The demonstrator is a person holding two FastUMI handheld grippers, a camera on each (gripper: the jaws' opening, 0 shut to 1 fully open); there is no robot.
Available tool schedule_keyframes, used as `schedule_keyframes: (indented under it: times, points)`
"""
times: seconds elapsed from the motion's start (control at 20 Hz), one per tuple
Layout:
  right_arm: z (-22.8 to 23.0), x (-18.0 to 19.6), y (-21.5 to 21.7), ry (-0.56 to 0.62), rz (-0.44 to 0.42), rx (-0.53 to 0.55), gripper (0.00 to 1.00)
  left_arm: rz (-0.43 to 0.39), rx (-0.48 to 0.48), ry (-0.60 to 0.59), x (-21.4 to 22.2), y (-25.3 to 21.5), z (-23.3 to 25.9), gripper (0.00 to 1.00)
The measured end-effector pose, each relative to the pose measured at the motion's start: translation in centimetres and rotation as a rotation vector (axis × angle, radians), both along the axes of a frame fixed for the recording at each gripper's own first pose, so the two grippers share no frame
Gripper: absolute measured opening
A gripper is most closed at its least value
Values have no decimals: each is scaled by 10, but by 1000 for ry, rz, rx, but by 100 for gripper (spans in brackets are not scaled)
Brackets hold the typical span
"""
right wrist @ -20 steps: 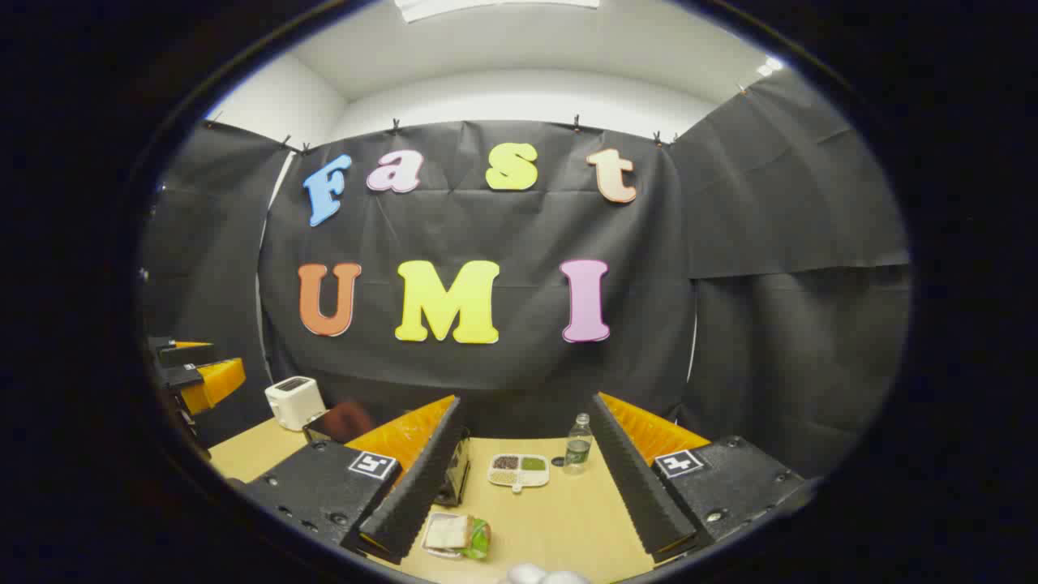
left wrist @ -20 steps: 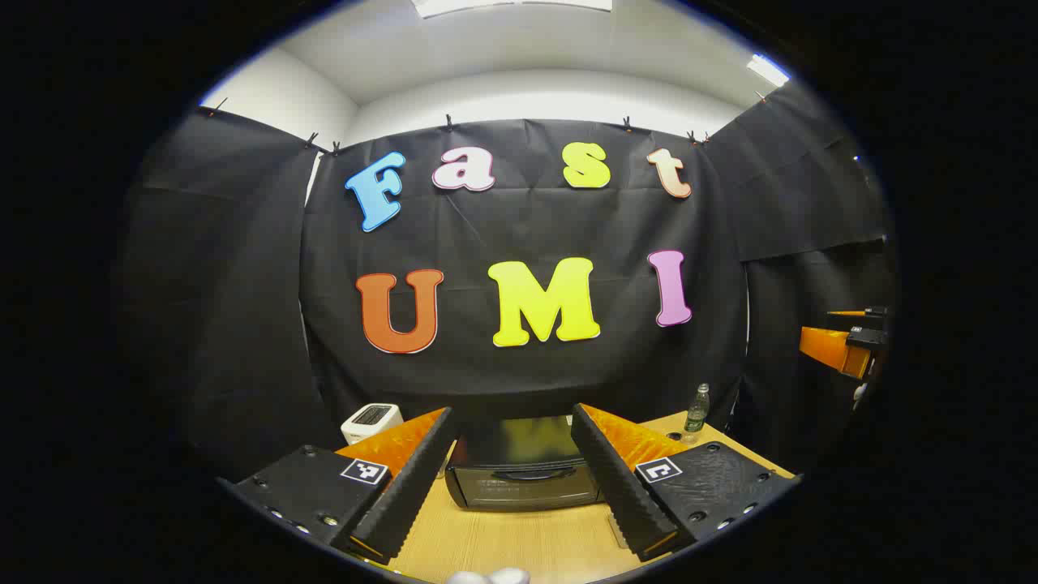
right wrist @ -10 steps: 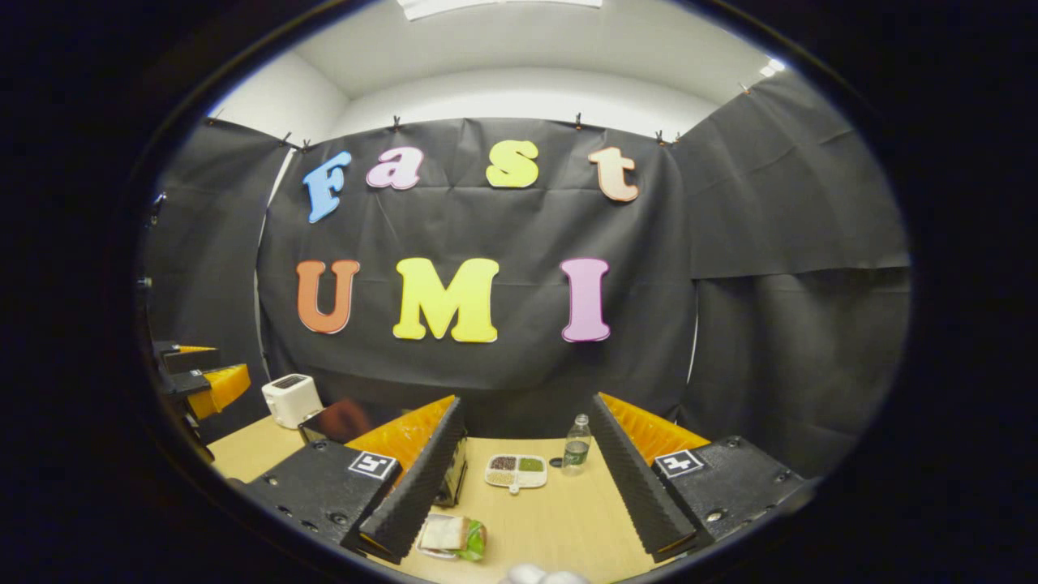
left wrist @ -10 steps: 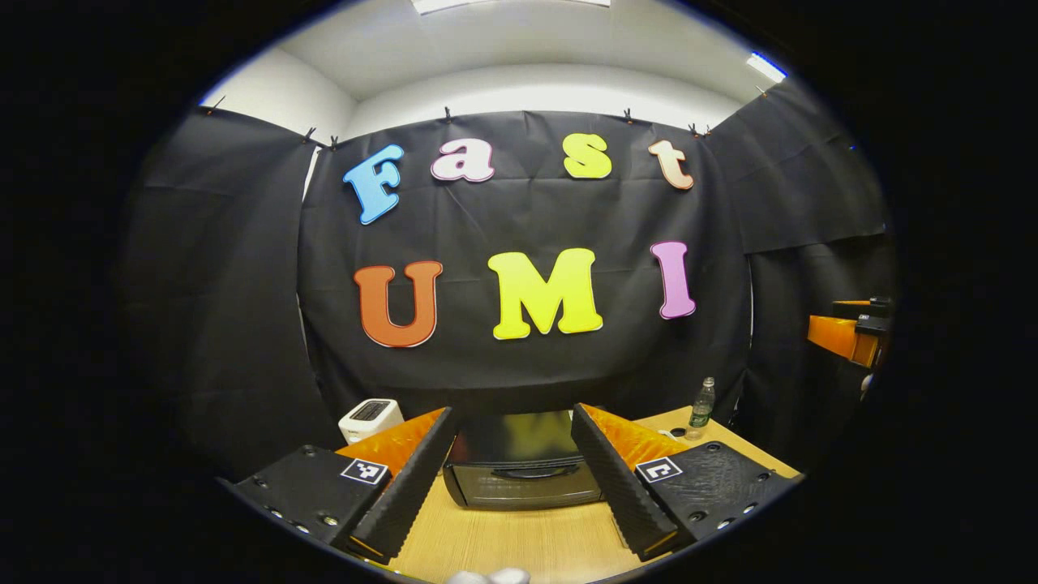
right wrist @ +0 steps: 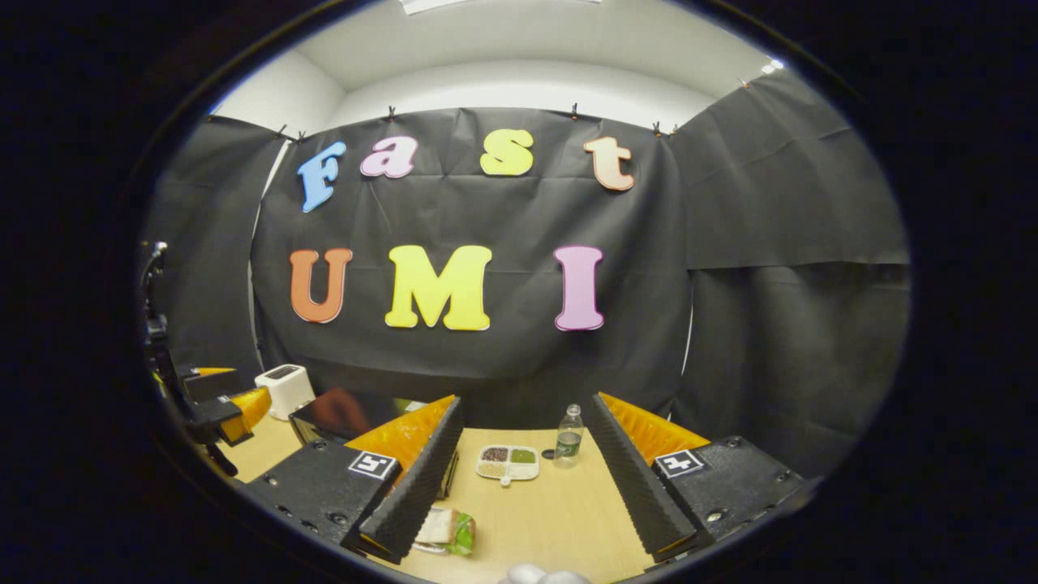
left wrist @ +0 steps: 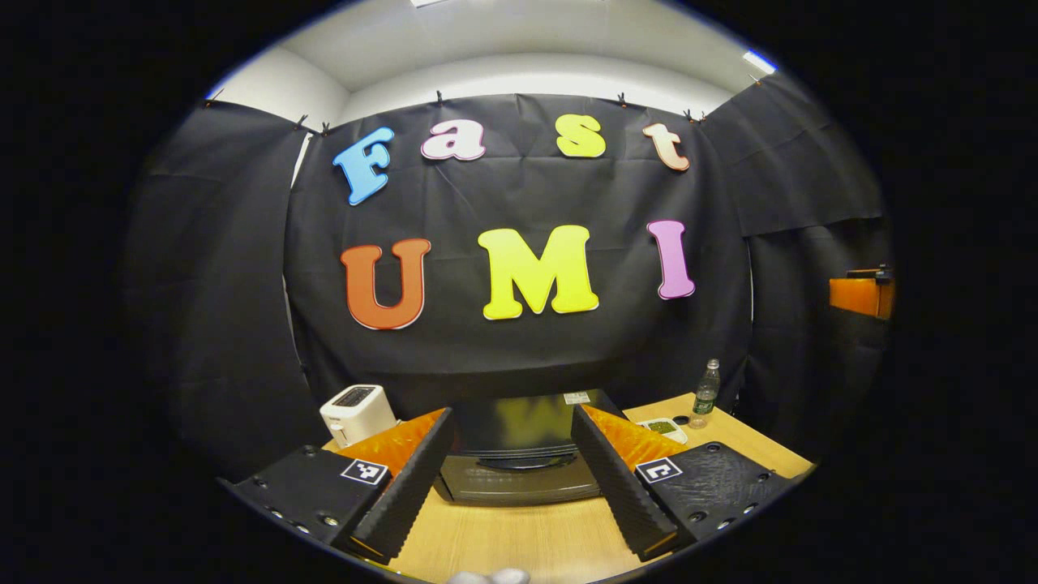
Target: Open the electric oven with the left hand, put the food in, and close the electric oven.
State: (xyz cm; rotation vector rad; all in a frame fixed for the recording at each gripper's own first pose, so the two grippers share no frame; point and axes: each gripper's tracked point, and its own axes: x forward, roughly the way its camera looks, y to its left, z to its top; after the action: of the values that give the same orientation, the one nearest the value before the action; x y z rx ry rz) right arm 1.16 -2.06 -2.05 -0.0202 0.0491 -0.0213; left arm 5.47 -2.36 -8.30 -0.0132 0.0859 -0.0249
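A black electric oven point(left wrist: 519, 462) with its door closed stands on the wooden table straight ahead of my left gripper point(left wrist: 512, 470), which is open and apart from it. In the right gripper view the same oven point(right wrist: 349, 414) sits at the left, partly behind my finger. The food, a sandwich on a small plate point(right wrist: 442, 531), lies on the table low between the fingers of my right gripper point(right wrist: 519, 478), which is open and holds nothing. The left gripper point(right wrist: 223, 405) appears at the far left of the right gripper view.
A white toaster point(left wrist: 357, 412) stands left of the oven. A divided dish of grains point(right wrist: 507, 464) and a small water bottle point(right wrist: 569, 438) sit toward the back of the wooden table point(right wrist: 551, 527). Black cloth walls close the booth behind.
Both gripper views have tilted down and moved forward. The oven has grown larger in the left gripper view, and the left gripper has dropped lower in the right gripper view. Both grippers stay open.
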Motion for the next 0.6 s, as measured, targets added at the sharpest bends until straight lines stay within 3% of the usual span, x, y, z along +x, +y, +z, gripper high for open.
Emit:
schedule_keyframes:
  times: [0.6]
  points:
    - [-39, -9, -49, 115, -115, -25, 96, 1, 16, 192, 108, -10, -125, 95]
